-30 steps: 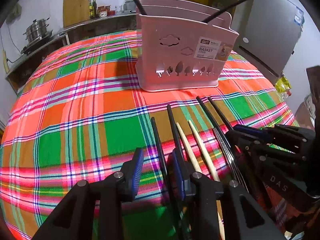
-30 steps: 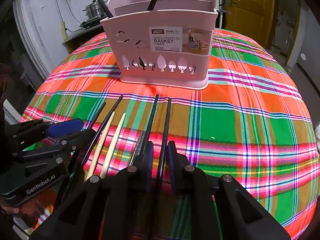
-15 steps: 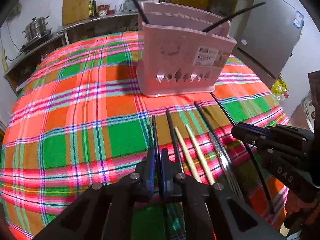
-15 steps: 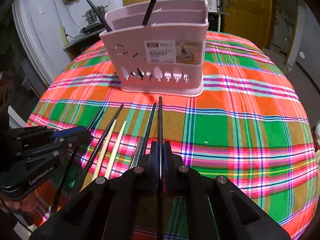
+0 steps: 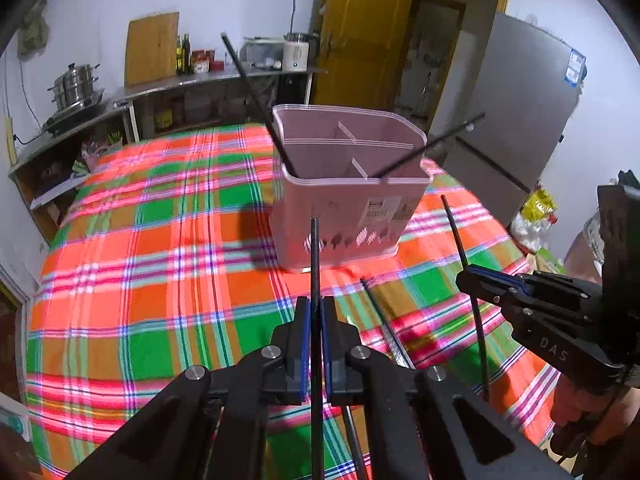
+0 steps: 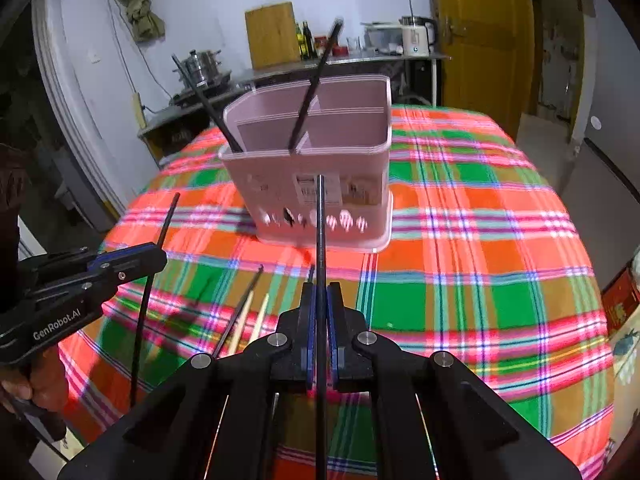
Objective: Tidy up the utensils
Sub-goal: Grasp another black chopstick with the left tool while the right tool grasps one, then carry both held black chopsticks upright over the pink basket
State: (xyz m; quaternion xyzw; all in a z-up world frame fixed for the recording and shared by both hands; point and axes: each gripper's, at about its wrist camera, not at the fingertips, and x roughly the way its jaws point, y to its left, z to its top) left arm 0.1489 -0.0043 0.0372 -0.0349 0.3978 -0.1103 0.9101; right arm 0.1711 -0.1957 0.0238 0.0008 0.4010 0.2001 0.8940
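Black hand-held gripper (image 5: 315,340), blue-padded fingers (image 5: 305,344), silver screws, white "GenRobot.AI" lettering

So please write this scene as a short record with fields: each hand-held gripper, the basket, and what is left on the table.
left hand-held gripper: shut on a black chopstick, lifted off the cloth
right hand-held gripper: shut on another black chopstick, also lifted
basket: pink, divided, upright, already holds two black chopsticks
tablecloth: plaid; pale wooden chopsticks and dark ones lie on it

Two wrist views, angled down, sharing pink basket (image 5: 352,200) — table (image 6: 480,280)
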